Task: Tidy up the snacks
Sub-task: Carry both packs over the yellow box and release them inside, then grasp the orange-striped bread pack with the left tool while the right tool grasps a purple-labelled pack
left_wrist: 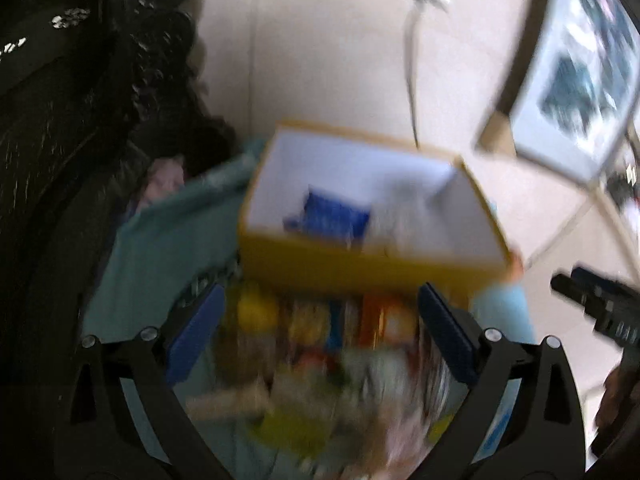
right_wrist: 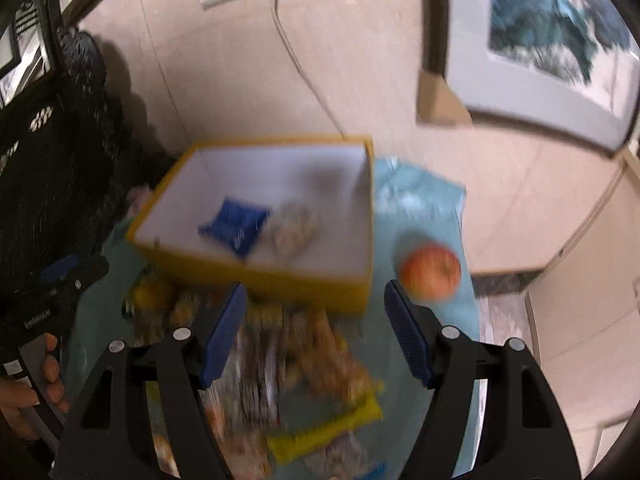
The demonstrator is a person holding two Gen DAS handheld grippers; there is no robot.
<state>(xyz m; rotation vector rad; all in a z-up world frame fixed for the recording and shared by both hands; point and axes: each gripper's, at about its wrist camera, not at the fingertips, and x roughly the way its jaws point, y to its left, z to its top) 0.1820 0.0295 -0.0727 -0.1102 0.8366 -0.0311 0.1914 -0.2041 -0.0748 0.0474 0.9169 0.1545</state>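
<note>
Snacks (right_wrist: 288, 364) mostly sat loose on the teal-covered worktop (right_wrist: 424, 200), just in front of the yellow box (right_wrist: 256, 276); only a blue packet (right_wrist: 236, 222) and a pale one beside it were in. Left gripper (left_wrist: 320, 336) and right gripper (right_wrist: 316, 336) hung over the pile, jaws released, holding nothing. Apple (right_wrist: 431, 272) lay beside the box; most sorting looked undone.

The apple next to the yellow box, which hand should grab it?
Probably the right. In its view the apple sits just past the tip of its right-side fingers, which stand open and empty. In the left view the apple only peeks out behind the yellow box.
</note>
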